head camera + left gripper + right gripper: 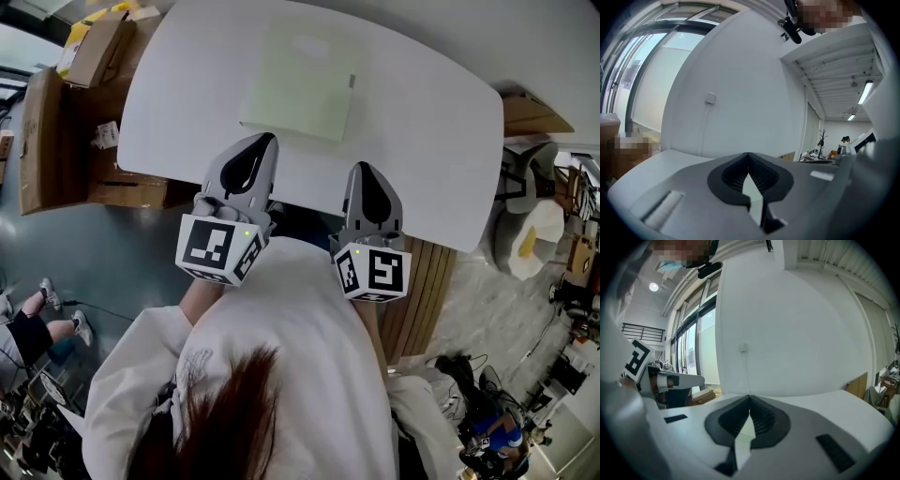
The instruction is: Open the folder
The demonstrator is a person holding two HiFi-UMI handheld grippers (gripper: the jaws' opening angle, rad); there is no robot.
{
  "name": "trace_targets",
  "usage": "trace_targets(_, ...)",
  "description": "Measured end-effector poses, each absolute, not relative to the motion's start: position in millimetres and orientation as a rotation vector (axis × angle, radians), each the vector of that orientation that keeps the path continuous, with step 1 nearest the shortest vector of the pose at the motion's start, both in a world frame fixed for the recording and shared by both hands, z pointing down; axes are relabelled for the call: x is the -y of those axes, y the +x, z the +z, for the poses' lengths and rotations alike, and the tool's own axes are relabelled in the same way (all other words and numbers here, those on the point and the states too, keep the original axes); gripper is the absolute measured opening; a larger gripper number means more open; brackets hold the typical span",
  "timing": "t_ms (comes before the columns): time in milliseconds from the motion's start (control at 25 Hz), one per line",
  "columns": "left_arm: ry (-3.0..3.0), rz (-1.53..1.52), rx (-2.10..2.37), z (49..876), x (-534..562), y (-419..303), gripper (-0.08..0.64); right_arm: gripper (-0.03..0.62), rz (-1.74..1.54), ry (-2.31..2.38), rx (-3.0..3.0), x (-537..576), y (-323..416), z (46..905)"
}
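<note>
Flat and shut on the white rounded tabletop: a pale green rectangular folder, cover down, with a small grey tab on its right edge; set toward the far side of the table, well apart from both tools and touched by neither

Side by side at the table's near edge, pointing away from the body: a grey plastic left gripper and a matching grey plastic right gripper, each with a black-and-white marker cube at its rear, just above a white sweatshirt; in the head view, both tips reaching in over the near edge of the tabletop, the left one below the folder's near-left corner, the right one below its near-right corner

In the left gripper view, ribbed black pads drawn fully together, tips meeting, nothing pinched between them; only a pale sliver of background through the slot lower down

In the right gripper view, the same: ribbed black pads closed tip to tip, empty, a pale wedge showing through the gap behind the tips; beyond, a plain white wall

Left of the table, on the grey floor, brown cardboard boxes; at the right, under the table's near edge, a wooden slatted panel
</note>
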State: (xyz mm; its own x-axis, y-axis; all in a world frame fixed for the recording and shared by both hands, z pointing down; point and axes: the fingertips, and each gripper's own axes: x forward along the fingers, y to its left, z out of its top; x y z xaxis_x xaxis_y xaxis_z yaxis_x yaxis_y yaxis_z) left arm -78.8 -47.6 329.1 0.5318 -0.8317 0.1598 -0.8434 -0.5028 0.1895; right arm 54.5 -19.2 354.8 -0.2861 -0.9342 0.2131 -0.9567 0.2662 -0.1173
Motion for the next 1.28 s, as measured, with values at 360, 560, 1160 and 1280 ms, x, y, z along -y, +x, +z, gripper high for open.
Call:
trace_targets(360, 2.516, 0.069, 1.437, 325, 77, -30, 0.008, 0.008, 0.351, 1.781, 2.438, 54, 107, 352)
trace_targets(560, 2.526, 0.085, 1.479, 323, 92, -13, 0.008, 0.006, 0.36, 1.756, 2.458, 73, 126, 354)
trace_targets(1160, 2.526, 0.248, 1.578, 349, 115, -4, 0.008, 0.008, 0.417, 1.565, 2.556, 103, 126, 377)
trace_targets(1280, 2.547, 0.315, 1.537, 359, 117, -2, 0.008, 0.006, 0.44, 1.552, 2.548, 109, 122, 385)
